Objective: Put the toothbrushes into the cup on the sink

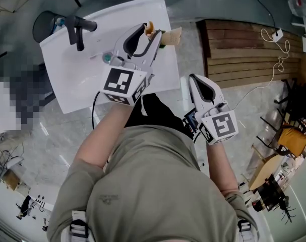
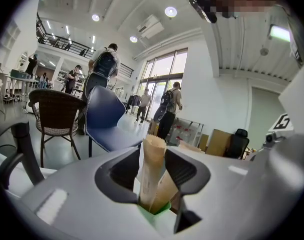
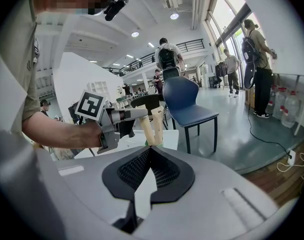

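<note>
Both toothbrushes stand in the cup on the sink, loose between the left gripper's wide jaws. The right gripper is closed and empty. The task looks done.

The left gripper holds its grey jaws apart around two tan paper-wrapped toothbrushes standing upright in a green cup. The left jaw leaves a clear gap. Farther off to the left are a brown wicker chair and a blue plastic chair, with people carrying backpacks beyond.
</note>
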{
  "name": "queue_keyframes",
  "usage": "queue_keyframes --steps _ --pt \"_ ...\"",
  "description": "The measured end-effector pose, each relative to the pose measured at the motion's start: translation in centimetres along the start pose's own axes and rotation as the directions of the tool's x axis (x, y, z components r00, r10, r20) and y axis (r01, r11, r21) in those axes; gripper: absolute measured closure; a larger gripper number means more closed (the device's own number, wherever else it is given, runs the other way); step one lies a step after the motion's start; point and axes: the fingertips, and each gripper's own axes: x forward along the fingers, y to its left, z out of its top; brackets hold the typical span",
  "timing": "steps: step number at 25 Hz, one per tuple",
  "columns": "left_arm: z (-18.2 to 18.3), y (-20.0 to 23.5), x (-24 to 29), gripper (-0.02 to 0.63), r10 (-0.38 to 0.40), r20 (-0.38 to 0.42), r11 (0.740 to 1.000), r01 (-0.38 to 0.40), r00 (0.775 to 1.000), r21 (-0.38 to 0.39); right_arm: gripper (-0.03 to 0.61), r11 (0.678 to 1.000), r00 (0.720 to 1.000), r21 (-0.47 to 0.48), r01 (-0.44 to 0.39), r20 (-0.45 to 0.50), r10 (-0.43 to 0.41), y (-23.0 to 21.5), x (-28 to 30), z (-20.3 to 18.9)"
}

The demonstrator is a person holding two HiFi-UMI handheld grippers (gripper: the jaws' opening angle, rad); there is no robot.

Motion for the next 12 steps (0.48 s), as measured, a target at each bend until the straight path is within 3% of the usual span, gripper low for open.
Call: queue_keyframes --steps 12 --pt "1.1 -0.3 -1.5 0.483 -0.02 0.016 1.0 0.019 1.0 0.006 0.568 1.0 1.0 0.004 0.008 0.018 -0.008 1.3 -0.1 0.1"
